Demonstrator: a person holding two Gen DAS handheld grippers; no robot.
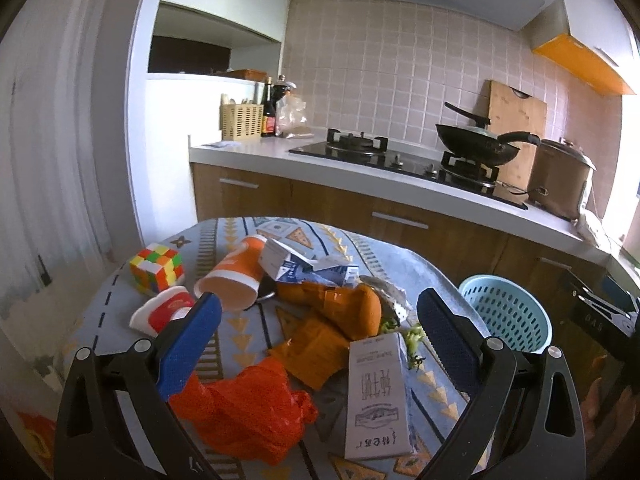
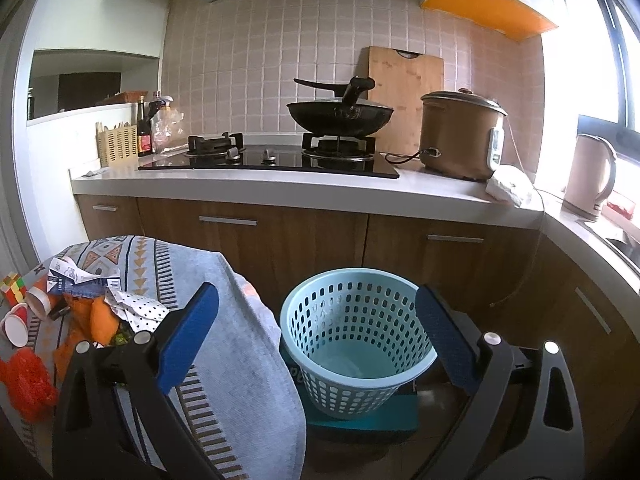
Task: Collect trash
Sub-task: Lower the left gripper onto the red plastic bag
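Both claws gape empty: the left claw (image 1: 318, 314) over crumpled cartons, paper cups and an orange plastic bag (image 1: 248, 412) on the cloth-covered worktop (image 1: 424, 276), the right claw (image 2: 316, 316) before the perforated plastic basket (image 2: 356, 344).

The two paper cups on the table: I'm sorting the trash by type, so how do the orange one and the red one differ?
The orange cup looks larger; the red cup looks smaller. The orange cup is orange with a white mark and leans against the crumpled carton; the red cup, red and white, lies nearer the puzzle cube. Both lie on their sides, mouths toward the camera, apparently empty.
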